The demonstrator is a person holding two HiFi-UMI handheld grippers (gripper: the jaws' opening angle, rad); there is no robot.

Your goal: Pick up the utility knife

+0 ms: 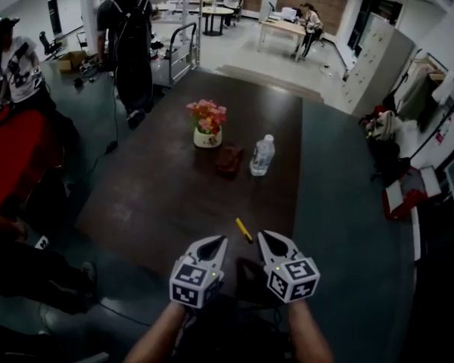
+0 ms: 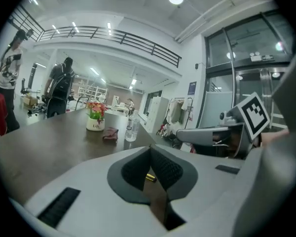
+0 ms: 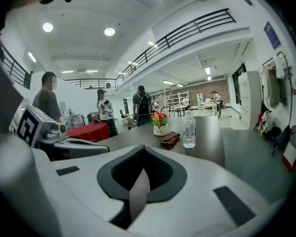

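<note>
The utility knife [image 1: 244,230] is a slim yellow stick lying on the dark brown table [image 1: 159,195] near its front edge. My left gripper [image 1: 218,241] and right gripper [image 1: 264,236] hover side by side just short of it, one at each side of its near end. Both point forward and a little down. In the left gripper view the shut jaws [image 2: 150,148] frame a bit of the yellow knife [image 2: 149,177] below them. The right gripper [image 3: 144,149] is shut with nothing in it, only tabletop showing beyond.
Farther along the table stand a flower pot [image 1: 207,128], a brown pouch [image 1: 229,159] and a water bottle [image 1: 262,155]. A person with a backpack [image 1: 129,36] stands past the far left corner. Something red-covered [image 1: 15,153] sits at the left.
</note>
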